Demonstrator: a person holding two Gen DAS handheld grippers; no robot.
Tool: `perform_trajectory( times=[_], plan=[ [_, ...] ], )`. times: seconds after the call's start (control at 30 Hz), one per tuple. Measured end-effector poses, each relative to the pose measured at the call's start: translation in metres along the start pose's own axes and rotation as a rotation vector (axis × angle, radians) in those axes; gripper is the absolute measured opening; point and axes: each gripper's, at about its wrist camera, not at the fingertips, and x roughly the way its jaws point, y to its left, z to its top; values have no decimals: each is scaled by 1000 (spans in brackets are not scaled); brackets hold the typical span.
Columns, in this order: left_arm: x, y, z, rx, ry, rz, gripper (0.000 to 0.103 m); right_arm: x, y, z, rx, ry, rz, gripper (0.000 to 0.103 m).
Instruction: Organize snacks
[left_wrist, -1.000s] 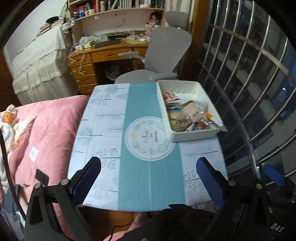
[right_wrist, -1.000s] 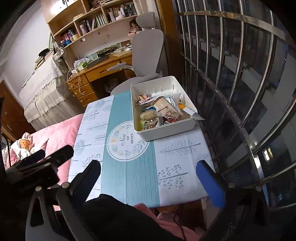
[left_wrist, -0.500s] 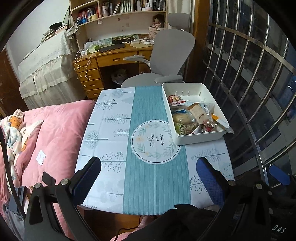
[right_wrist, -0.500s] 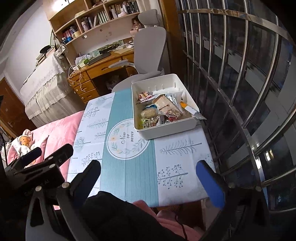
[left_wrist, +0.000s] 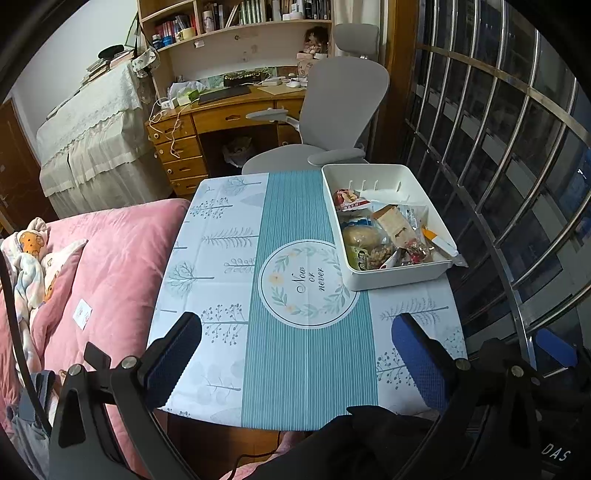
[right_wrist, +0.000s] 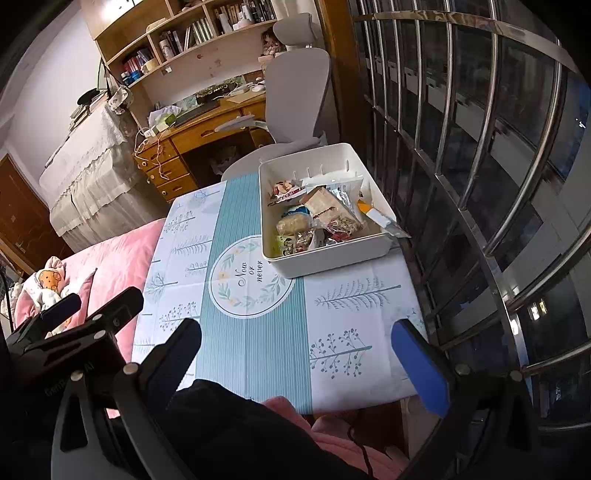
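A white plastic bin (left_wrist: 400, 275) (right_wrist: 332, 256) stands on the far right part of the small table and holds several wrapped snacks (left_wrist: 384, 236) (right_wrist: 317, 218). One wrapper (right_wrist: 397, 230) hangs over the bin's right rim. My left gripper (left_wrist: 295, 354) hovers open above the table's near edge, nothing between its blue pads. My right gripper (right_wrist: 295, 350) is also open and empty, over the near right part of the table. The left gripper's body (right_wrist: 74, 328) shows at the left of the right wrist view.
The table wears a blue and white cloth (left_wrist: 306, 332) with a round print. A pink quilt (left_wrist: 110, 258) lies along its left side. A grey office chair (left_wrist: 340, 110) and a wooden desk (left_wrist: 229, 114) stand behind. Metal window bars (right_wrist: 480, 147) run down the right.
Both grippers have pulled back and risen a little, so the table and bin sit slightly farther and the far room shows more. Both stay open and empty.
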Motion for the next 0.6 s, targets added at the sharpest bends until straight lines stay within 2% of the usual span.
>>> perform_trajectory(
  times=[0.6],
  plan=[
    [5,-4,-2,0,23,10,102,8,-9,2,5,20,4,103]
  ],
)
